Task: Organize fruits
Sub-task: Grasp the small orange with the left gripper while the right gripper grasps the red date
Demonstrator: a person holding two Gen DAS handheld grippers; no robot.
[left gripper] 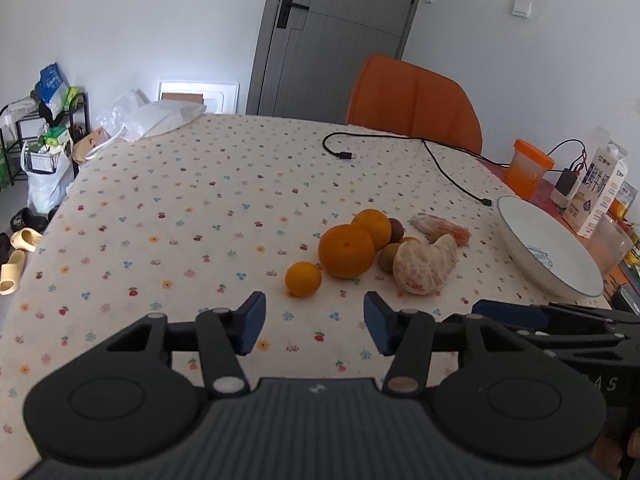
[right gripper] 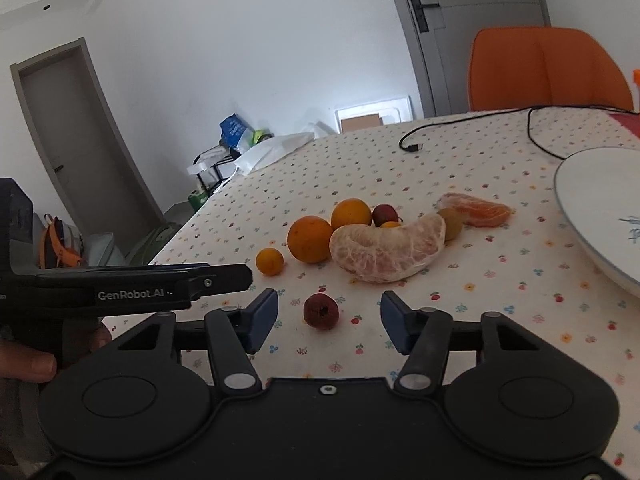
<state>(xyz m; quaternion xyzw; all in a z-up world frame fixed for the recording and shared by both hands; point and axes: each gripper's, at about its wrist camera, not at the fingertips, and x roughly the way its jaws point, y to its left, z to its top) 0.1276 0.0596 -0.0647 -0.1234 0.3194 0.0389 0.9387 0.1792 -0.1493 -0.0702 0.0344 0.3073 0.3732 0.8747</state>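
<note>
A pile of fruit is seen on the worktop (left gripper: pixel 160 208), which is covered by a cloth printed with small flowers. In the left wrist view, a small orange (left gripper: pixel 303 279) lies nearest the left gripper (left gripper: pixel 315 326), just ahead of its jaws and a little to their left. Behind it a large orange (left gripper: pixel 346 251) touches a second orange (left gripper: pixel 373 228), and a peeled half of citrus (left gripper: pixel 425 266) is set to their right (its white pith facing out). A smaller peeled piece (left gripper: pixel 442 229) lies farther back, and two dull brownish-green fruits are tucked between the oranges and the peeled pieces. A white plate (left gripper: pixel 532 240) stands to the right of the pile, apart from it.

In the right wrist view, a small dark red fruit (right gripper: pixel 321 311) lies alone on the cloth, between the tips of the right gripper (right gripper: pixel 329 322) and clear of both pads. The jaws of both grippers are held partly apart with nothing gripped. A black cable (left gripper: pixel 440 164) runs across the far side, and an orange chair (left gripper: pixel 414 100) stands behind the worktop.
</note>
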